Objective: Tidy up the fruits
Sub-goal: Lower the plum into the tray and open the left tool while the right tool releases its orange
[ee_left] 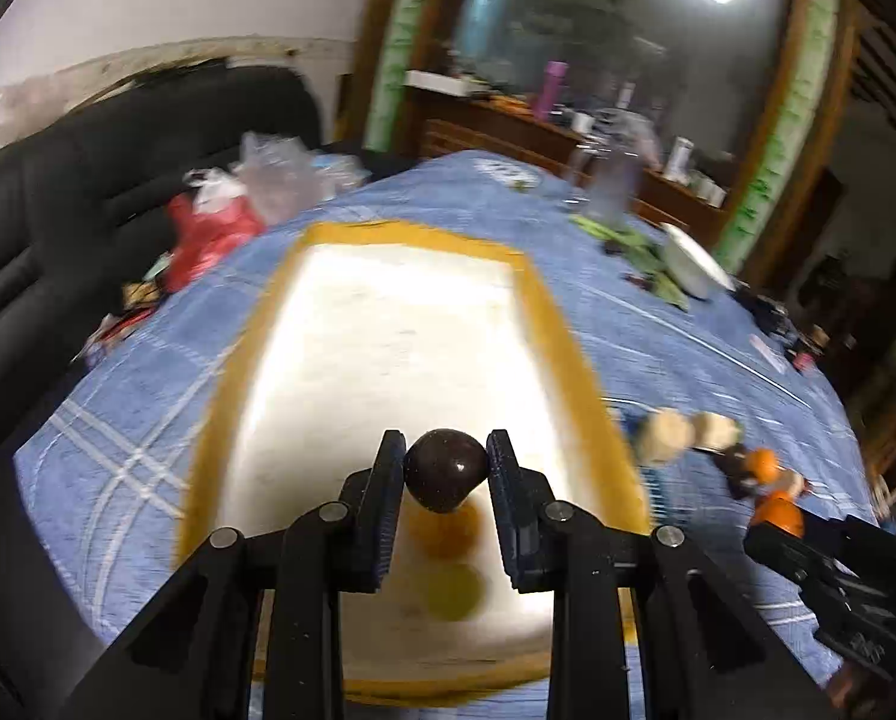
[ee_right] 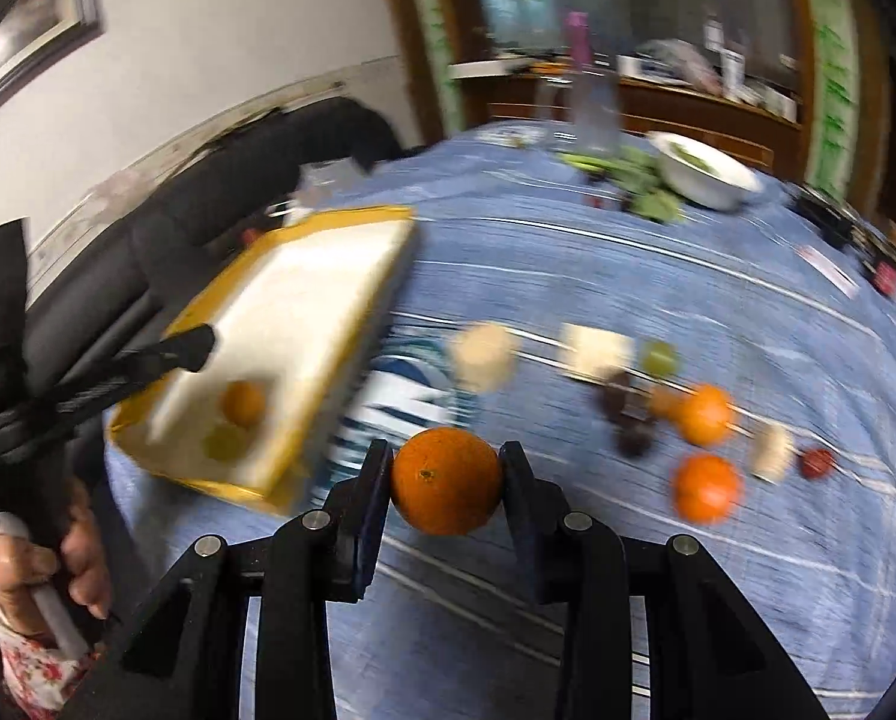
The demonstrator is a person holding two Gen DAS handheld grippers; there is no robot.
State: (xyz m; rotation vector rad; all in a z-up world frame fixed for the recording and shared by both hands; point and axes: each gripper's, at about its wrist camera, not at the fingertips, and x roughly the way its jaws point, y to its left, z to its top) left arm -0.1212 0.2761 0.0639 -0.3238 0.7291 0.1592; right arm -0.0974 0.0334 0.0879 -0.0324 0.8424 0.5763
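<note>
My left gripper (ee_left: 446,468) is shut on a dark purple fruit (ee_left: 446,471) and holds it above the near end of a white tray with a yellow rim (ee_left: 544,312). An orange fruit (ee_left: 444,531) and a green fruit (ee_left: 455,591) lie in the tray below it. My right gripper (ee_right: 446,480) is shut on an orange (ee_right: 446,480), held over the blue tablecloth to the right of the tray (ee_right: 333,222). The left gripper shows in the right wrist view (ee_right: 195,348), over the tray.
Loose on the cloth to the right lie two oranges (ee_right: 704,414), dark fruits (ee_right: 625,414), a green fruit (ee_right: 659,357) and pale blocks (ee_right: 596,351). A white bowl (ee_right: 709,177) and greens stand at the far side. Plastic bags (ee_left: 219,222) and a black sofa are at the left.
</note>
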